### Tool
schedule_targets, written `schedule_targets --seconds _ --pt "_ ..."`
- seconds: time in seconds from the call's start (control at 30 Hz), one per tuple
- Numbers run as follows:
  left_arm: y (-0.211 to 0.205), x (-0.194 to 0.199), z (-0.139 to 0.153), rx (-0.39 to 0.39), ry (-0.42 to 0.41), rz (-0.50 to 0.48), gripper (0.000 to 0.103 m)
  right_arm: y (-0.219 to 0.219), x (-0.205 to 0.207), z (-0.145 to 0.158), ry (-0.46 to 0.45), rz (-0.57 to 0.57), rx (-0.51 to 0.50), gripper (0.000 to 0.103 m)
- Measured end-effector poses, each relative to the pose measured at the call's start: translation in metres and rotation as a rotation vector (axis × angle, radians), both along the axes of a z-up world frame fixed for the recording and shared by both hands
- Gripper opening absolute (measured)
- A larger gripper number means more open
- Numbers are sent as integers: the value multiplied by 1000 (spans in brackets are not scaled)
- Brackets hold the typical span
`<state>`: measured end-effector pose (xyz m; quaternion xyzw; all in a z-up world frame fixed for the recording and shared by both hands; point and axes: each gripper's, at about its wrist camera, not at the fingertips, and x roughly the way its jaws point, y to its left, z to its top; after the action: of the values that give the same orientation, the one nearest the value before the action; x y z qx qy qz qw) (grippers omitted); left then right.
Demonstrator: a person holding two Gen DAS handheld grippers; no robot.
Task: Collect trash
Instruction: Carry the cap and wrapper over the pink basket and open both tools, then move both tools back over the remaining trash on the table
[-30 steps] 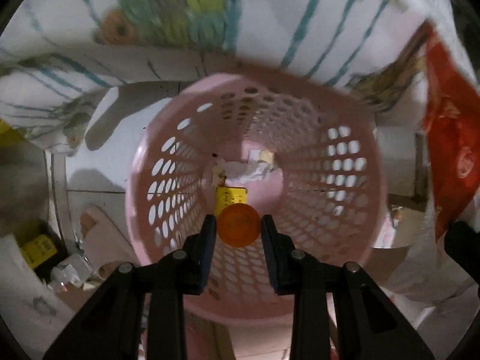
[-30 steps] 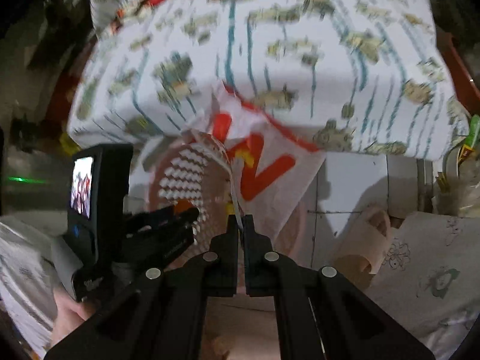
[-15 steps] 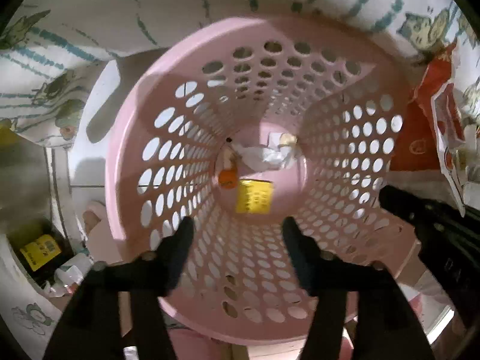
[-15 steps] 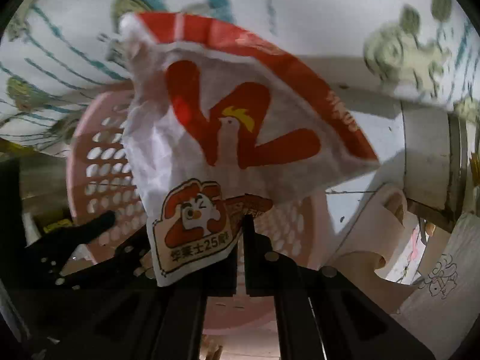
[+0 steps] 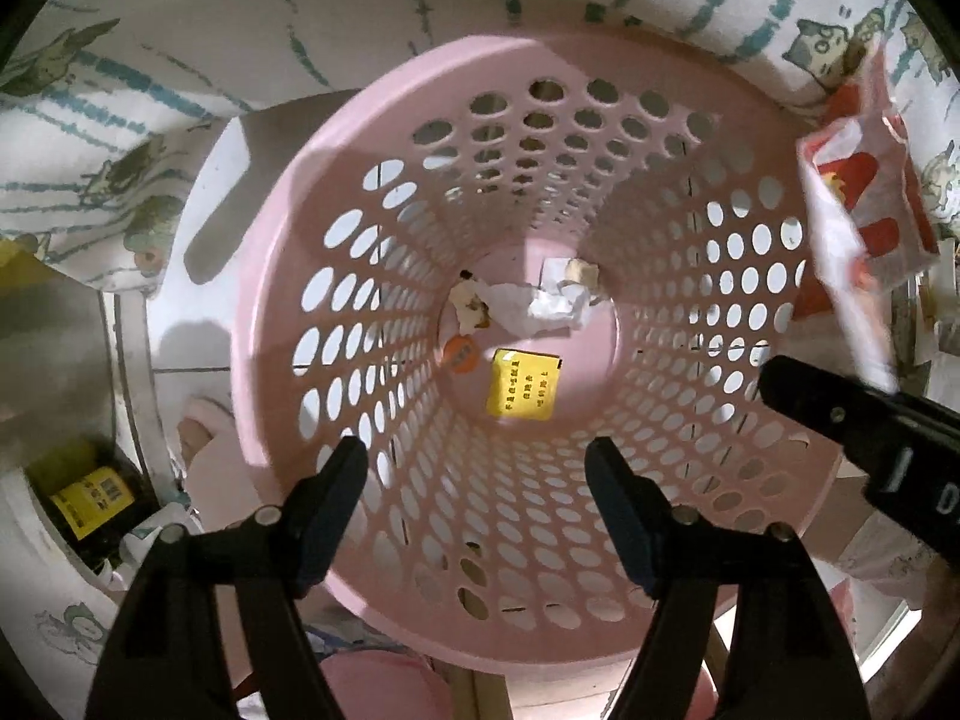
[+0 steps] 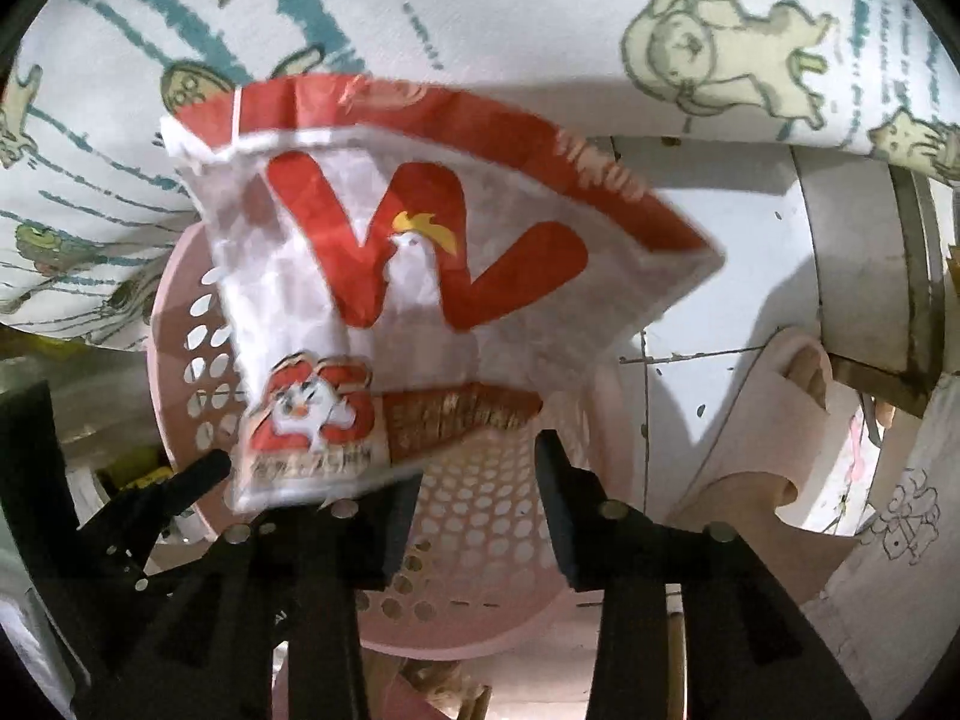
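Your right gripper (image 6: 474, 474), jaws just opening, frees the paper bag (image 6: 420, 276) above the pink basket (image 6: 480, 618); the left gripper (image 5: 477, 468) gapes empty.

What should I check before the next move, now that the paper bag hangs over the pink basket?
1. Left claw open and empty: ok.
2. Right claw, jaws just opening, apart from the paper bag: ok.
3. Paper bag inside the pink basket: not ok, it is above the rim.
4. Bag will fall inside: cannot tell, part overhangs the rim.
5. Orange cap on basket floor: ok.
6. Yellow packet on basket floor: ok.
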<state>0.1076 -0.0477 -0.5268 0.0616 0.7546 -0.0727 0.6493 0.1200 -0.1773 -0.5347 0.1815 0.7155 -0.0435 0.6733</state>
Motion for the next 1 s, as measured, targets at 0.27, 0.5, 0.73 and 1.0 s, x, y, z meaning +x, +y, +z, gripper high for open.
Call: schedule_targets --seconds 0.27,0.5,0.73,1.0 --pt "4 -3 53 -17 -65 16 73 -11 -26 65 -81 -92 33 44" --pt "3 9 138 -96 -287 7 73 -2 -19 165 -370 -54 45 45" --pt "10 29 206 -96 -439 17 73 7 -8 244 -573 15 -60 45" --pt "18 49 280 -117 -640 -31 77 11 6 306 -779 210 -279 54"
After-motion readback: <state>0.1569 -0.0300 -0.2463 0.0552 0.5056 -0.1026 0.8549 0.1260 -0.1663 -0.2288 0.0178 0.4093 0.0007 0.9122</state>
